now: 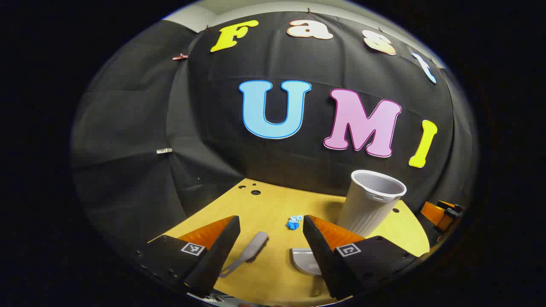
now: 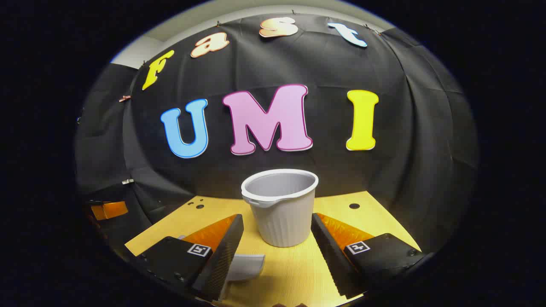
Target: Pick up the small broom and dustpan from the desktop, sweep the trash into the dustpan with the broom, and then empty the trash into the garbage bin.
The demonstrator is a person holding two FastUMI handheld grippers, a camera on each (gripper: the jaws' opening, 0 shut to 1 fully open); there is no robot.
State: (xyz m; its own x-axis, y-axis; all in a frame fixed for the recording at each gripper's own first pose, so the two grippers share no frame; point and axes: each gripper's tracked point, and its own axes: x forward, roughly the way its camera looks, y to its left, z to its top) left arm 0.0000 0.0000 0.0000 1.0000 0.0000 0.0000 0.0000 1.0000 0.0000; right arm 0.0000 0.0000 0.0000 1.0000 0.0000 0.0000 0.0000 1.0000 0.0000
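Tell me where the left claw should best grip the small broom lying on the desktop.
Probably the thin handle of the broom, from above. It lies flat on the desktop, handle angled toward the open left claw, bristle head farther away.

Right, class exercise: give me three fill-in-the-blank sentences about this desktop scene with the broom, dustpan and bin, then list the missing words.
1. The crumpled trash on the desktop is ____ in colour.
2. The small broom lies between the open fingers of the ____ gripper.
3. The garbage bin stands upright, and what shows of its inside is ____.
4. The dustpan lies ____ on the desktop, not yet lifted.

Missing words: blue; left; empty; flat
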